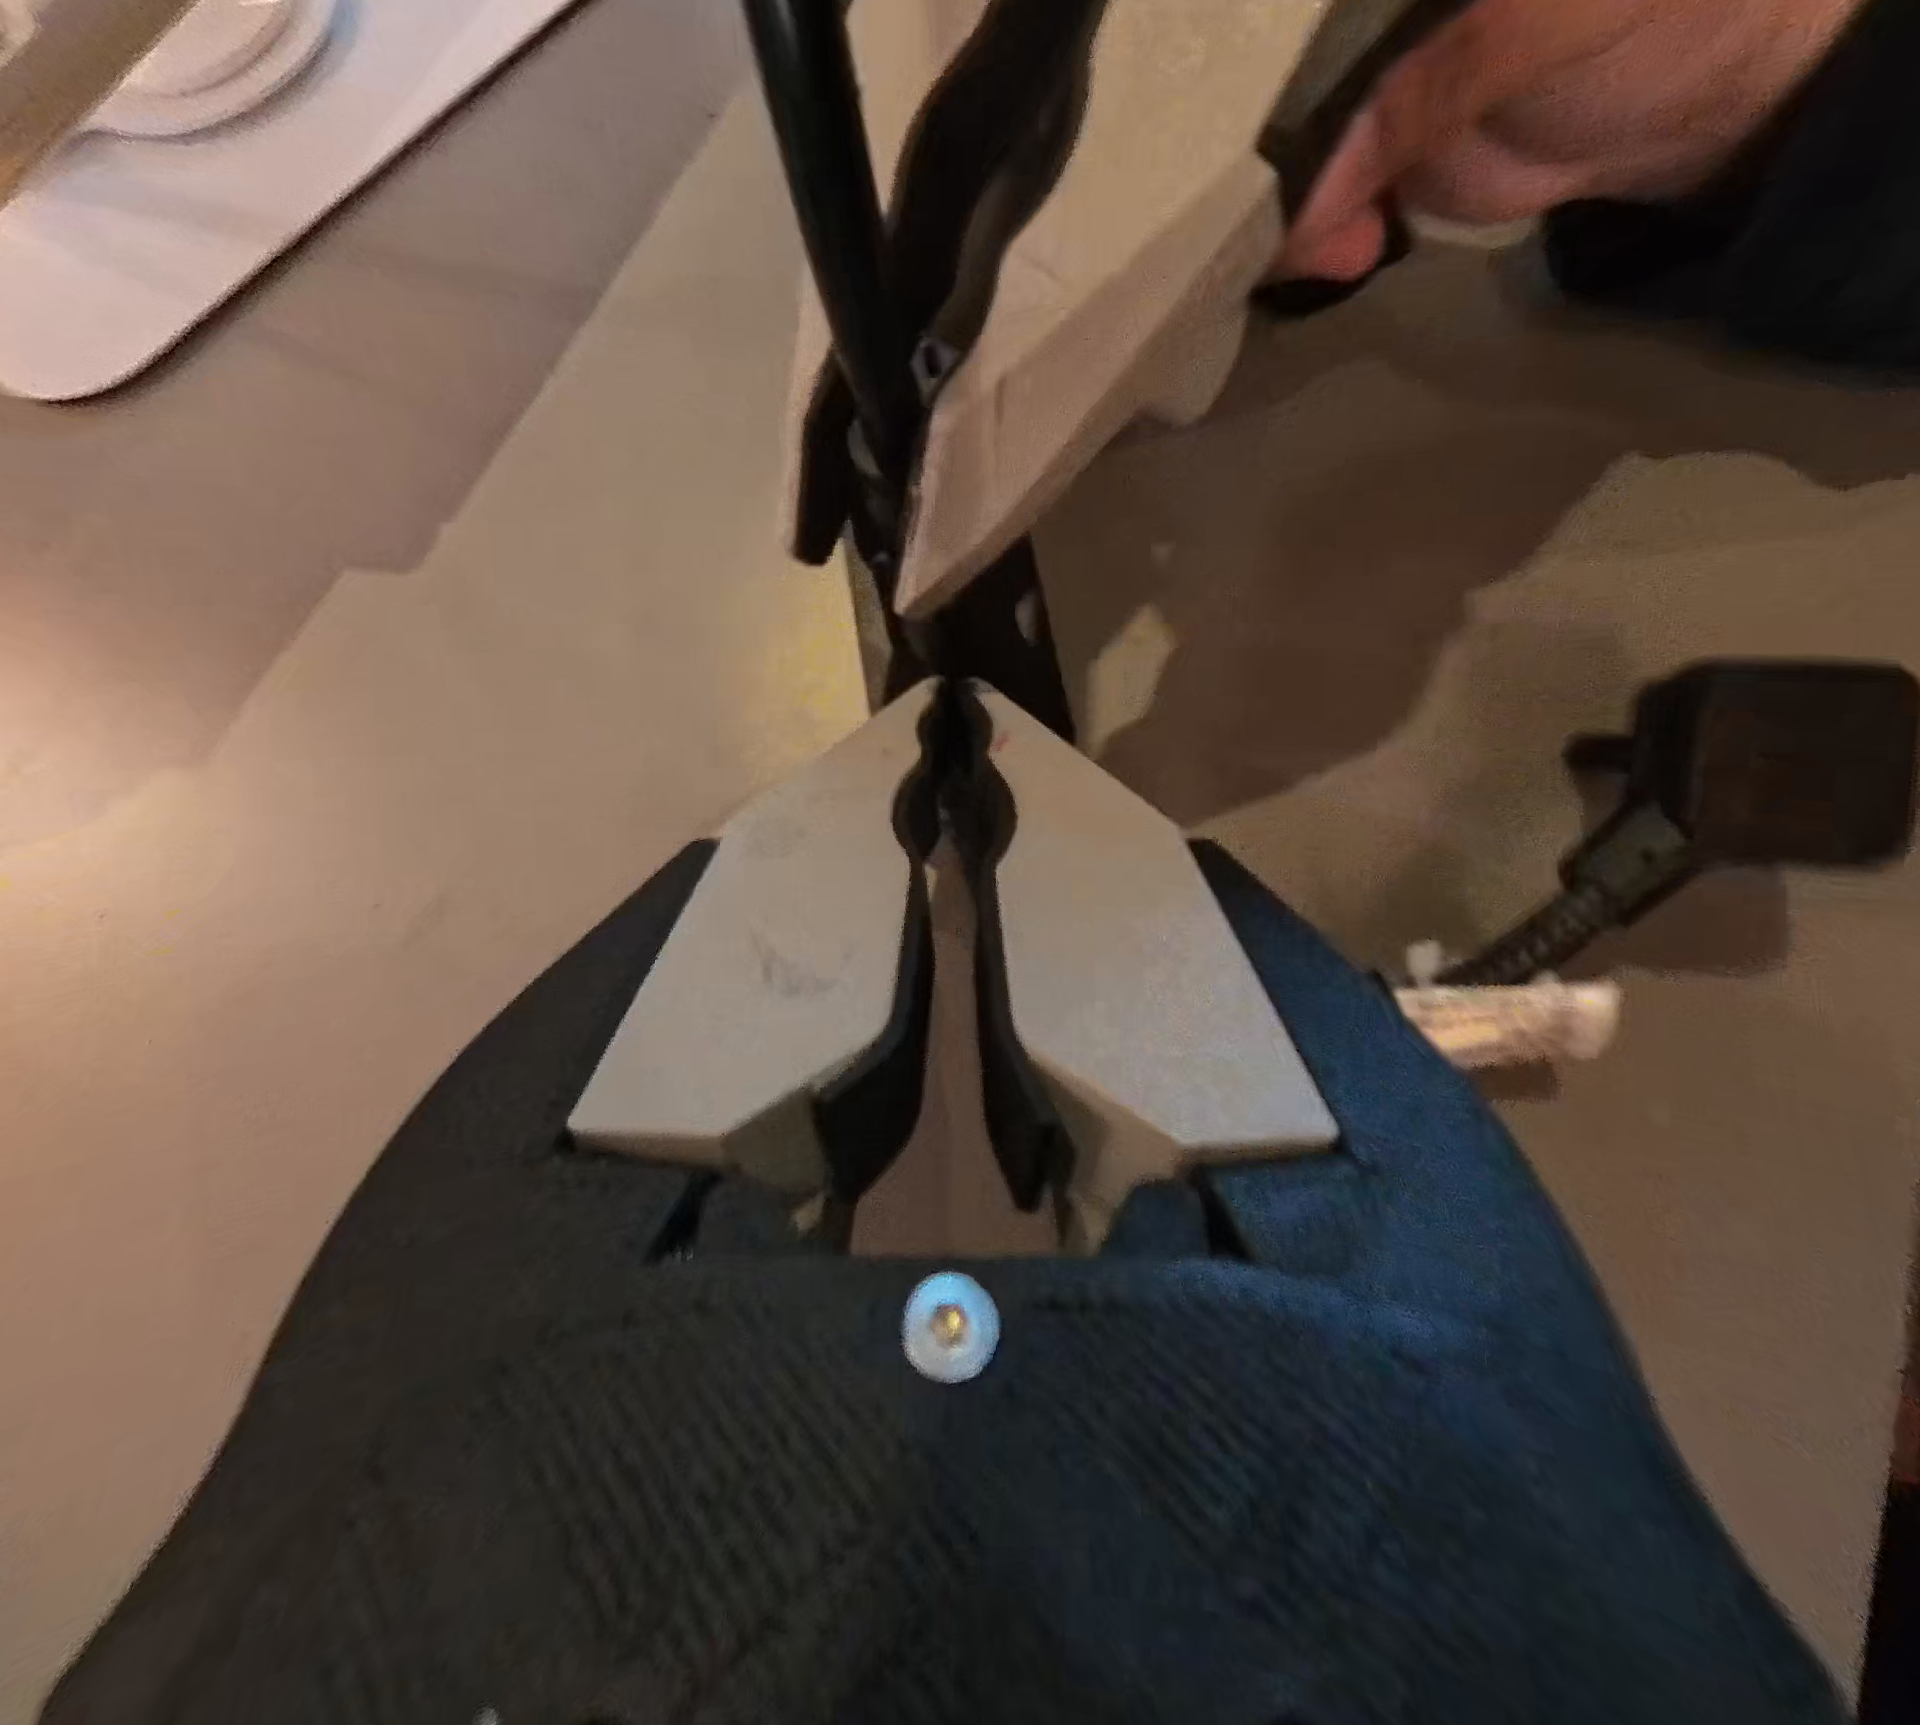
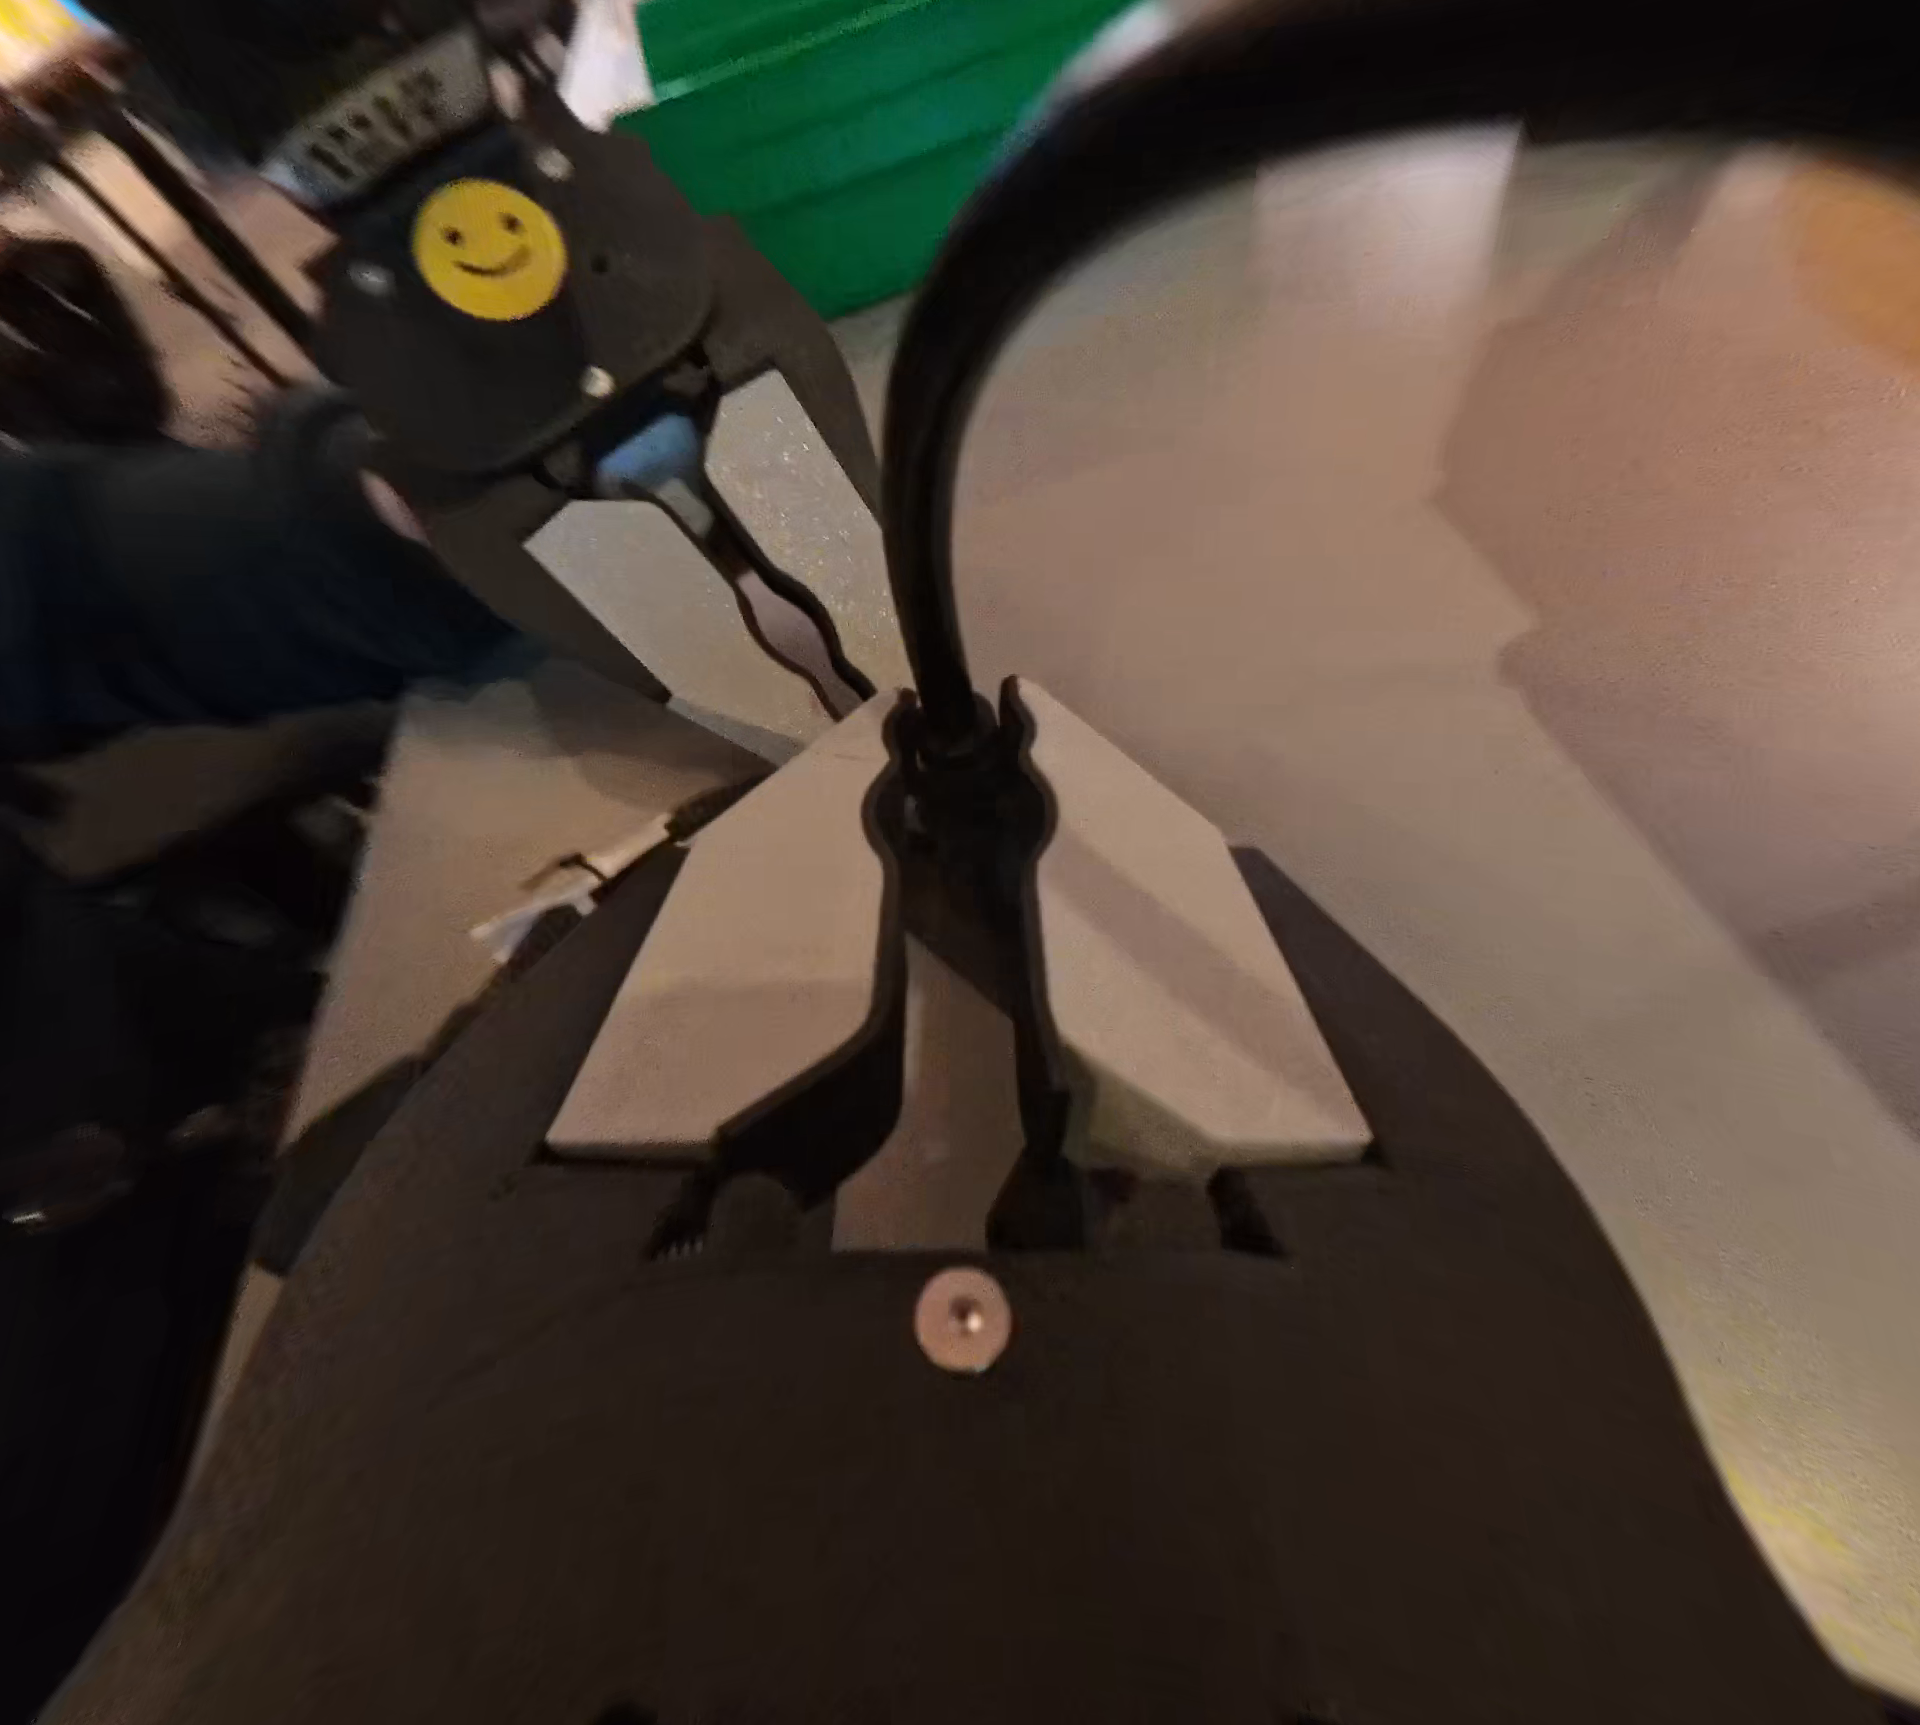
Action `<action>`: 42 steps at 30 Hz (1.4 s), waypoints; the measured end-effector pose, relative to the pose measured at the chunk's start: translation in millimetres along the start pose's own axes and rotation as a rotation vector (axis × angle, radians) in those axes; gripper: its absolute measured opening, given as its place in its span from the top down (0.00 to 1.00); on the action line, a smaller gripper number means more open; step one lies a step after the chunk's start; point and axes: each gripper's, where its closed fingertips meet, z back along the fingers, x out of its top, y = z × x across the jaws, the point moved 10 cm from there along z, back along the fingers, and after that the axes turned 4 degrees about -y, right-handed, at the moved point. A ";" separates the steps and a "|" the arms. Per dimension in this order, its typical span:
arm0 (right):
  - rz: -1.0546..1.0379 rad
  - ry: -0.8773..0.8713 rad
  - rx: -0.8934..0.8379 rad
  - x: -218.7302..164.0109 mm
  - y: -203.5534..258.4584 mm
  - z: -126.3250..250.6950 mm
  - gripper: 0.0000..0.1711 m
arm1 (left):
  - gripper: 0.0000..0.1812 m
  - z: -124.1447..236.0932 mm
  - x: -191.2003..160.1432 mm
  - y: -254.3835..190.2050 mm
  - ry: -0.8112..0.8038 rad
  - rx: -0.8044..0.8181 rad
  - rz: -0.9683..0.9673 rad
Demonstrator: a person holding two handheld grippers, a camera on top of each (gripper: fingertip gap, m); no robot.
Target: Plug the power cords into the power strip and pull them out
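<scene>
In the right wrist view, my right gripper (image 2: 951,719) is shut on a black power cord (image 2: 925,470) that rises from between the fingertips and arcs up to the right. The left wrist view shows the same gripper (image 1: 883,522) coming in from the upper right with the cord (image 1: 790,65) clamped. A black part (image 1: 997,647) hangs below its tips, just beyond my left gripper (image 1: 951,704). My left gripper is shut, and I cannot tell whether it touches that part. It also shows in the right wrist view (image 2: 831,678). A second black plug (image 1: 1766,771) lies on the table at the right.
A white stand base (image 1: 312,65) sits at the far left of the beige table (image 1: 416,792). A hand (image 1: 1558,65) holds the right gripper. Green bins (image 2: 935,65) stand at the back. A blurred light strip with dark slots (image 2: 384,106) lies at the upper left.
</scene>
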 end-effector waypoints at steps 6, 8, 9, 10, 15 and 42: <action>0.170 0.035 0.190 1.0 14.6 8.4 0.93 | 1.00 15.2 -10.9 17.3 -0.034 -0.216 0.068; 0.216 0.041 0.271 0.6 19.7 6.7 0.93 | 0.92 19.2 -10.3 22.7 -0.085 -0.224 0.018; 0.238 0.048 0.288 0.6 20.6 5.0 0.93 | 0.88 19.6 -8.1 19.2 -0.115 -0.306 0.007; 0.258 0.055 0.294 0.5 21.2 3.3 0.93 | 0.86 18.8 -5.1 15.3 -0.145 -0.380 -0.002; 0.287 -0.038 0.353 8.4 30.0 7.9 0.92 | 0.79 -3.3 -5.7 5.8 -0.112 -0.474 -0.092; 0.231 0.031 0.045 -7.1 38.9 17.9 0.88 | 0.84 -12.1 -2.8 -12.3 -0.152 -0.378 -0.266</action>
